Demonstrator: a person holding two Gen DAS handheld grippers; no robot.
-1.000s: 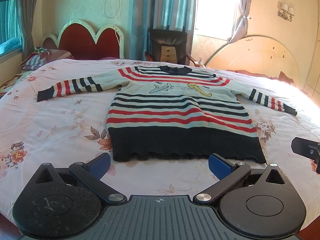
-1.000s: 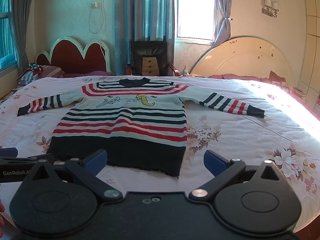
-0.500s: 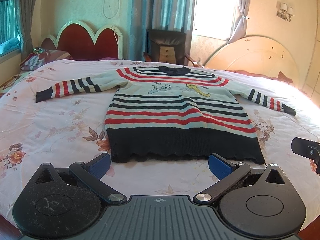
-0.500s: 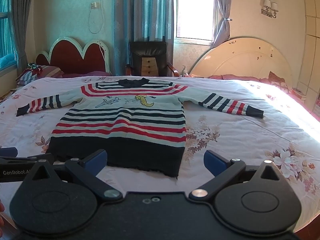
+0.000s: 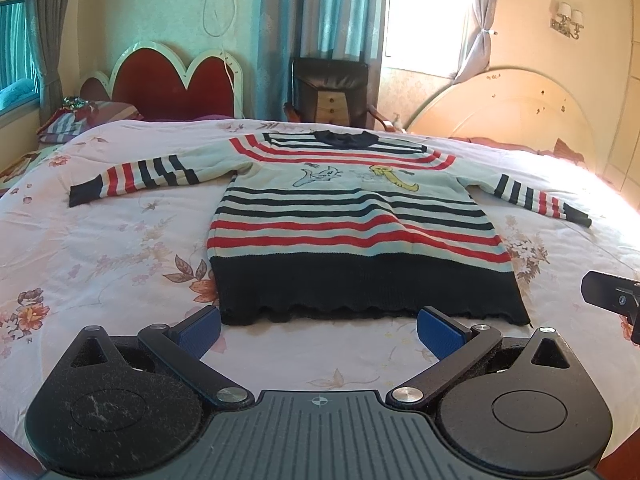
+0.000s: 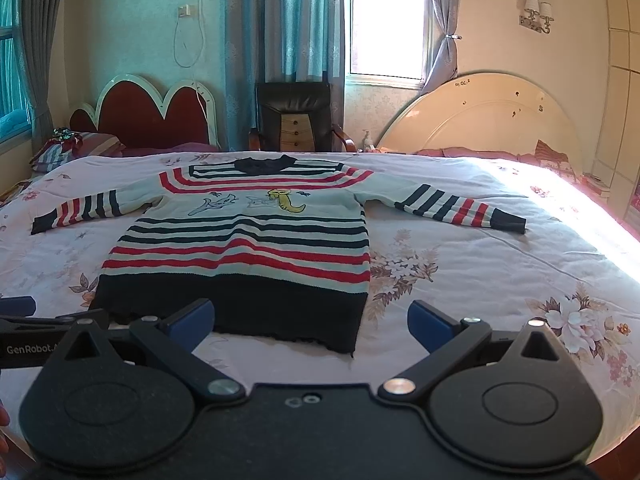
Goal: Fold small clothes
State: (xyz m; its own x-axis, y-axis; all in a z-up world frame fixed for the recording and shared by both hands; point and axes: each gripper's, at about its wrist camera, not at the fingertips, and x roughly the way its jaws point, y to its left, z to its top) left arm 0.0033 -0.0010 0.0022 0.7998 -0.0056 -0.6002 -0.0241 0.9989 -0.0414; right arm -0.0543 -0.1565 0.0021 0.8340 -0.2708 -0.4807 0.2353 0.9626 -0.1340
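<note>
While both the left tongs (image 5: pixel 319 330) and the right tongs (image 6: pixel 311 322) hang spread wide and empty just short of its dark hem, the striped sweater (image 5: pixel 352 224) lies flat on the floral bed (image 5: pixel 100 248), sleeves outstretched. Since a second ago, both have crept slightly closer to the hem.
</note>
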